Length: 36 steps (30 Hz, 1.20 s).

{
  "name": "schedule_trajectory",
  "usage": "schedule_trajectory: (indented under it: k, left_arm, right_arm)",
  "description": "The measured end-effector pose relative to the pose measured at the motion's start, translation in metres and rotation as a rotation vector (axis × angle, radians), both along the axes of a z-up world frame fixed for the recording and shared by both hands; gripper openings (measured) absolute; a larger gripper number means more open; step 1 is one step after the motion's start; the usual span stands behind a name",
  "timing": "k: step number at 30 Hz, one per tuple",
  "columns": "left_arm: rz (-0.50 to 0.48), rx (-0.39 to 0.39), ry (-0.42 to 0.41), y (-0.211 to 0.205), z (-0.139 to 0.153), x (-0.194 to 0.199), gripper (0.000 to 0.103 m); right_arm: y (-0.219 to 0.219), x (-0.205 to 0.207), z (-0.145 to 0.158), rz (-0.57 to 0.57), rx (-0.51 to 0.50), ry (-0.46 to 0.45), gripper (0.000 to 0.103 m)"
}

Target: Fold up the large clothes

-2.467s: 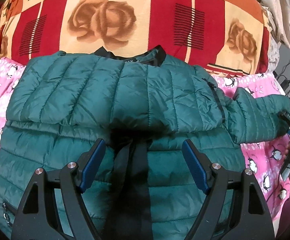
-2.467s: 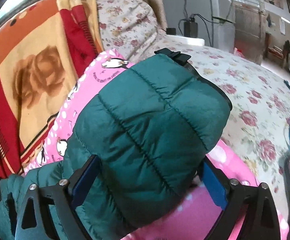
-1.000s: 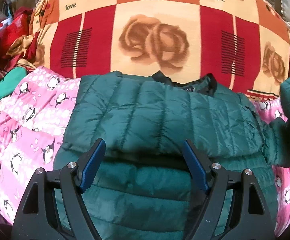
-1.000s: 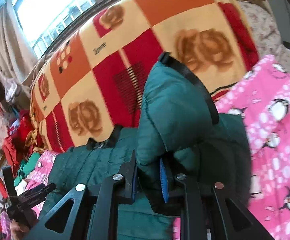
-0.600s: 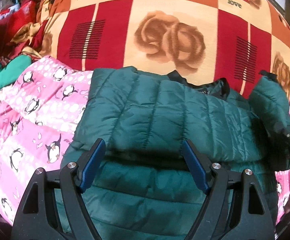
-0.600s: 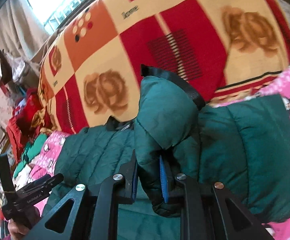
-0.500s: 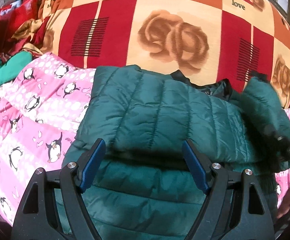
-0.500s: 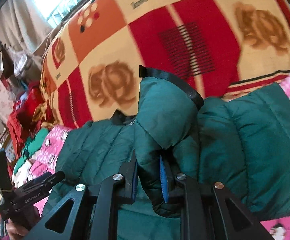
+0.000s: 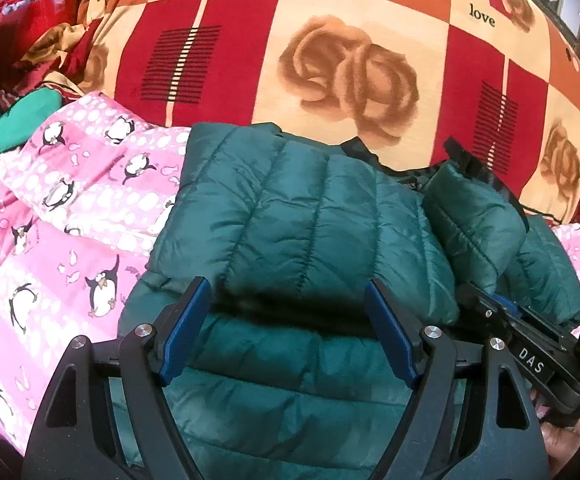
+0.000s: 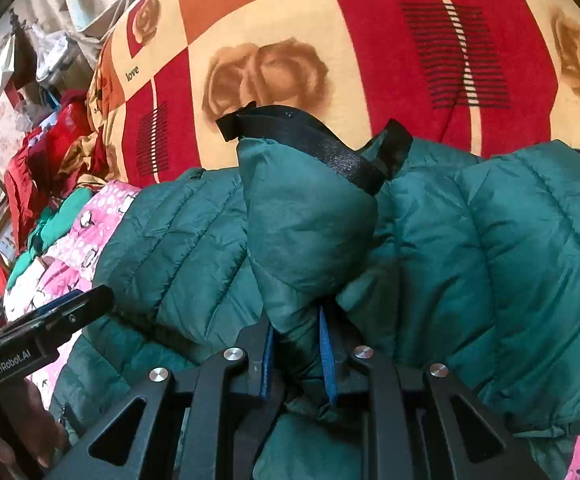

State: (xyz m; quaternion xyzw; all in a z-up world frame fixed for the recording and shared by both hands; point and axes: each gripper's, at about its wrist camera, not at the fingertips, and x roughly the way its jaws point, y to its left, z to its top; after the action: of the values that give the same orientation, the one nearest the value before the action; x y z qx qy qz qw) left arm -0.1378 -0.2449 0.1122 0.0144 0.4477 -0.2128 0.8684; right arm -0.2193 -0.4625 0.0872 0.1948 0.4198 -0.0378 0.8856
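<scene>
Rose-patterned blanket (image 9: 330,52) behind pink penguin quilt (image 9: 70,216), green puffer jacket (image 9: 298,216) lying on it, right gripper (image 10: 297,354) clamped on sleeve cuff (image 10: 310,216) over jacket body, left gripper (image 9: 286,328) wide apart, holding nothing.

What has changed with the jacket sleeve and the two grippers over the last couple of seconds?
The right gripper closed on the cuffed sleeve, which had lain out to the side on the pink penguin blanket, then lifted and carried it inward over the green jacket. Its jaws have just been easing open slightly, sleeve fabric still between them. The left gripper stayed open and empty over the other folded sleeve.
</scene>
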Motion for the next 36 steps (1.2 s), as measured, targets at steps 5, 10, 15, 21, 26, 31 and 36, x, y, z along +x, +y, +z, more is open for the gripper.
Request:
schedule_trajectory:
  k: [5,10,15,21,26,31,36]
  left_arm:
    - [-0.012,-0.084,0.036,0.006,0.006,0.003,0.079]
    - [-0.017,-0.201,0.121,0.01,0.009,0.009,0.08]
    - [-0.043,-0.285,0.189,-0.004,0.007,0.011,0.082]
    - [-0.09,-0.225,0.229,-0.051,-0.004,0.009,0.082]
    - [-0.134,-0.12,0.207,-0.084,-0.011,0.011,0.034]
    - [-0.13,-0.121,0.141,-0.075,0.01,0.02,0.02]
    - [-0.059,-0.104,0.034,-0.037,0.035,0.041,0.018]
  right_arm:
    - [0.002,-0.01,0.022,0.053,0.054,-0.05,0.059]
    - [0.002,-0.028,0.047,0.049,0.048,-0.089,0.059]
    - [-0.017,-0.058,0.072,-0.006,0.011,-0.119,0.059]
    - [-0.055,-0.098,0.098,-0.095,-0.027,-0.132,0.059]
    - [-0.094,-0.134,0.114,-0.215,-0.062,-0.169,0.072]
    - [-0.121,-0.142,0.095,-0.303,-0.035,-0.117,0.072]
    - [-0.121,-0.121,0.068,-0.311,0.005,-0.085,0.072]
